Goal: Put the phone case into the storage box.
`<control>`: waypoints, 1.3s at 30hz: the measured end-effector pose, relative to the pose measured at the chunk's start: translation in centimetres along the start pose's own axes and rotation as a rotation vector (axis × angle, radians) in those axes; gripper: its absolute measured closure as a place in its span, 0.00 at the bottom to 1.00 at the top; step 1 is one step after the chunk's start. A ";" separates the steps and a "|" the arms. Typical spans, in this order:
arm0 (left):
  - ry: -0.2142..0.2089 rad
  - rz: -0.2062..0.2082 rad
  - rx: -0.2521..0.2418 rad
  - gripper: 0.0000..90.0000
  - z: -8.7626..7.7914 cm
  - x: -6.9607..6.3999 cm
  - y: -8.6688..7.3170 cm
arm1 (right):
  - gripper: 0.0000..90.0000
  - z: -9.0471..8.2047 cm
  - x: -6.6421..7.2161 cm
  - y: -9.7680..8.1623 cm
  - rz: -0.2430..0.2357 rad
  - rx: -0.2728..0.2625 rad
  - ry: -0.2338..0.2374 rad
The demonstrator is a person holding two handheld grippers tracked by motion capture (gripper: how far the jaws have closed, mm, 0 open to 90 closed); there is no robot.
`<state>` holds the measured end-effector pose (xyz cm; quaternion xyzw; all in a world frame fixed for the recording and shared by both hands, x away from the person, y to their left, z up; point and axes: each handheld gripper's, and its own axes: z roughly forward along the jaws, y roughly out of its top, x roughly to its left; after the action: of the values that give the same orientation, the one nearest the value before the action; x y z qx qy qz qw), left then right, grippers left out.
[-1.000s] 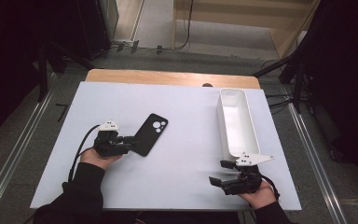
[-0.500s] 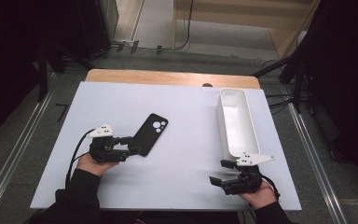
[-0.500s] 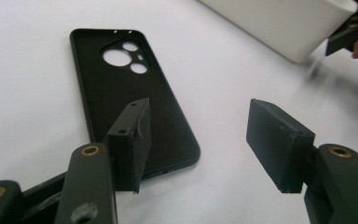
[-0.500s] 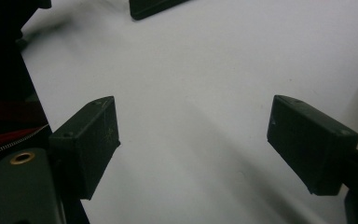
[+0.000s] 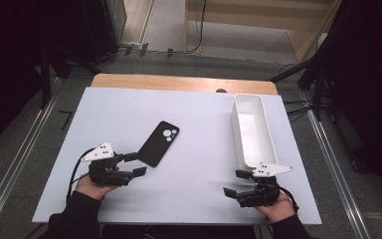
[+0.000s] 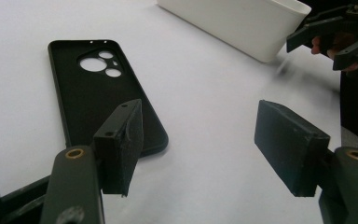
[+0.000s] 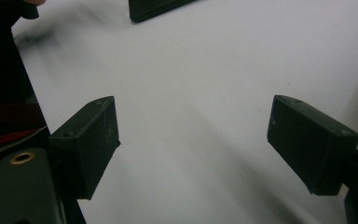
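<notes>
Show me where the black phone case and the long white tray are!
phone case (image 5: 157, 144), high view, middle of its back.
white tray (image 5: 252, 130), high view, its inside floor.

High view overhead, both gripper views close, low, sharing phone case.

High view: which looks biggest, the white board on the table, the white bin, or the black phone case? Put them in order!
Biggest to smallest, as they look from above:
1. white board, it covers most of the table
2. white bin, long and narrow
3. black phone case, clearly the smallest

None look alike, so the order is sure.
</notes>
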<state>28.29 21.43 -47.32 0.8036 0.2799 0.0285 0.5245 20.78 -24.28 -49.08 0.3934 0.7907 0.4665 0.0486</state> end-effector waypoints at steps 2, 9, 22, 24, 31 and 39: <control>-0.003 -0.003 0.001 0.36 -0.2 -0.2 -0.2 | 0.17 0.0 0.0 0.0 -0.001 0.000 0.000; -0.013 -0.005 0.002 0.32 -0.6 -0.9 -0.8 | 0.17 0.0 0.0 0.0 0.005 0.005 0.000; -0.019 -0.011 0.016 0.29 -1.2 -1.3 -1.5 | 0.17 0.1 0.0 0.0 -0.005 0.004 0.004; -0.014 -0.007 0.021 0.29 -1.2 -1.3 -1.5 | 0.17 0.1 0.0 0.0 -0.005 0.005 0.004; -0.003 -0.014 0.001 0.27 -1.2 -1.2 -1.4 | 0.17 0.1 0.0 0.0 -0.003 0.007 0.003; 0.038 -0.026 -0.022 0.18 -1.1 -0.9 -1.2 | 0.17 0.1 0.0 0.0 -0.002 0.006 0.002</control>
<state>26.65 22.29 -47.59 0.7935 0.2997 0.0399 0.5281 20.80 -24.20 -49.14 0.3923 0.7927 0.4643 0.0470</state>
